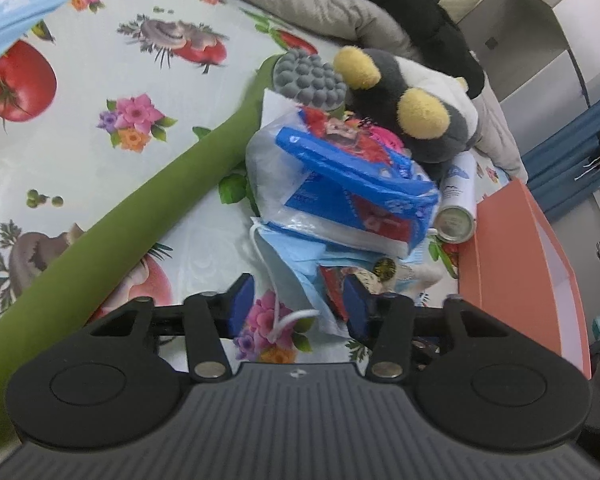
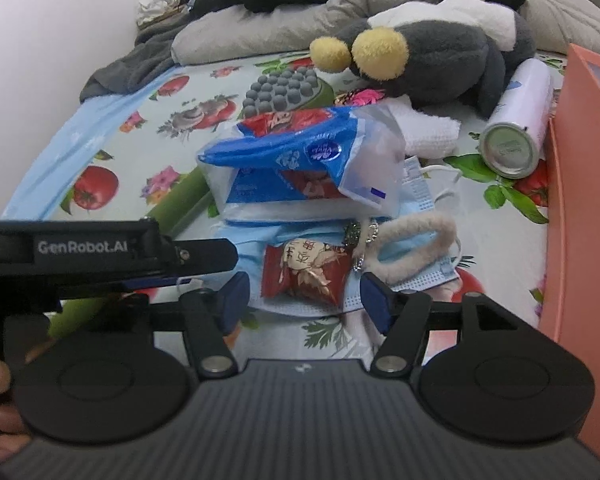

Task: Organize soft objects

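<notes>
Lying between right claw (image 2: 304,300), snack packet (image 2: 304,272)

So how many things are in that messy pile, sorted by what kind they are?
Plush toys: 1, penguin plush
Tissue packs: 1, tissue pack
Face masks: 1, blue mask
Snack packets: 1, red packet
Cans: 1, spray can
Massage sticks: 1, green stick
Fuzzy clips: 1, fuzzy clip
Total: 7

"GenRobot.AI" stands in grey letters on the black left claw (image 2: 204,256) body. Print on the tissue pack (image 2: 300,160) and red snack packet (image 2: 304,276) is unreadable.
</notes>
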A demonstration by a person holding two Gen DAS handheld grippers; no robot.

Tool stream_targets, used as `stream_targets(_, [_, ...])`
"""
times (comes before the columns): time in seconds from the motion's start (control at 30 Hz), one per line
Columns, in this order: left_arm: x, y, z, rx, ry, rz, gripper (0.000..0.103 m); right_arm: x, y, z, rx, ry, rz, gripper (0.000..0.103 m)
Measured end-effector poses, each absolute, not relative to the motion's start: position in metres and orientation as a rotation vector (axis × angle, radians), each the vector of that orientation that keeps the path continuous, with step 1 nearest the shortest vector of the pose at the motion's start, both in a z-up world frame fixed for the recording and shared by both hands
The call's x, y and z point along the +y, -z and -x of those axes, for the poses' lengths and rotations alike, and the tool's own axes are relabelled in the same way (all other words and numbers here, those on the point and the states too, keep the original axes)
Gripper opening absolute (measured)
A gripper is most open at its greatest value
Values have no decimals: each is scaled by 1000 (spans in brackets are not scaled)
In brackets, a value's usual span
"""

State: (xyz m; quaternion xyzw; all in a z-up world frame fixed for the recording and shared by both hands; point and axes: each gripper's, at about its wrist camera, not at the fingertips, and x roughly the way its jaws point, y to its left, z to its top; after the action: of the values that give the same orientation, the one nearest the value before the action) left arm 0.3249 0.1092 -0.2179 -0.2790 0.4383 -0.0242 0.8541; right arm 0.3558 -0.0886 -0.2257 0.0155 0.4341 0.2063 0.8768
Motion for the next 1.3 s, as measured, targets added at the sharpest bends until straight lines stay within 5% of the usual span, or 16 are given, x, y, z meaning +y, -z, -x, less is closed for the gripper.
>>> stream_targets(0.2, [116,237,-339,951,48,624,43,-78,240,-363,907,-439,-16,63])
stream_targets(0.27, [117,242,-342,955,54,642,36,-76,240,-363,901,-442,1,55])
stream_targets(0.33, [118,244,-344,955,69,661,12,-75,238,-362,896,-448,15,52])
stream_targets(0.37, [117,245,-345,958,71,667,8,-75,236,-361,889,-447,21,42])
stream_targets(0.43, [115,246,-346,964,69,663,5,-76,231,-357,870,-442,49,40])
stream_targets(1.3, [91,167,-186,791,-32,600,2,-116,178,-237,815,-440,66,36])
